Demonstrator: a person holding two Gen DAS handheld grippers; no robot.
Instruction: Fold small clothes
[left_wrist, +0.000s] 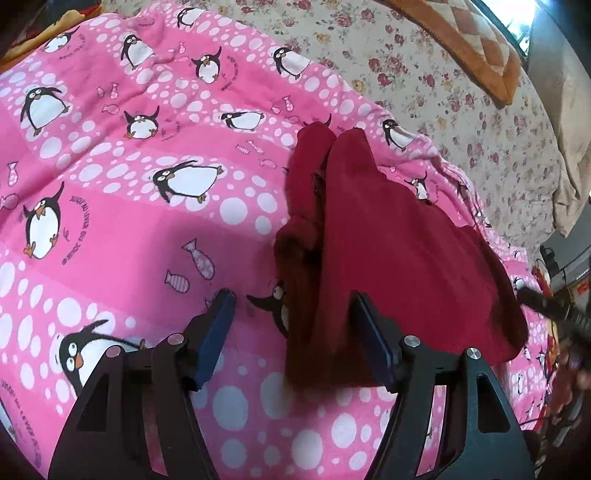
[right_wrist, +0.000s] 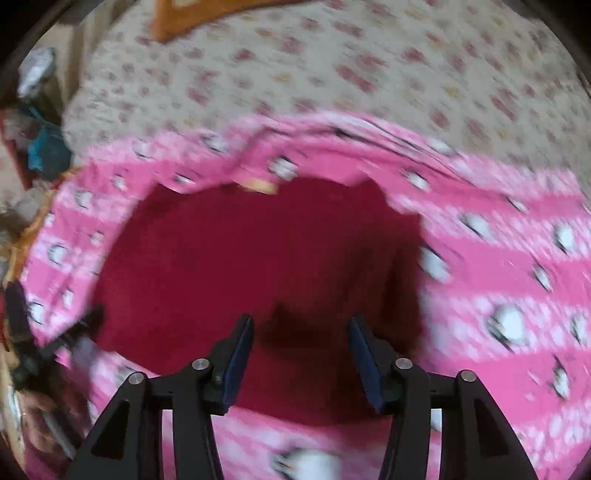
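A small dark red garment (left_wrist: 388, 236) lies bunched on a pink penguin-print blanket (left_wrist: 110, 221). My left gripper (left_wrist: 291, 302) is open, its jaws wide apart, low over the garment's near left edge; red cloth lies between the fingers but is not pinched. In the blurred right wrist view the same red garment (right_wrist: 258, 258) spreads over the pink blanket (right_wrist: 498, 266). My right gripper (right_wrist: 301, 325) is open just above the garment's near edge and holds nothing.
A cream floral bedsheet (left_wrist: 424, 74) lies beyond the blanket, with an orange-bordered quilt (left_wrist: 472, 44) at the far right. The floral sheet (right_wrist: 332, 66) also shows in the right wrist view. Clutter sits at the left edge (right_wrist: 40, 147).
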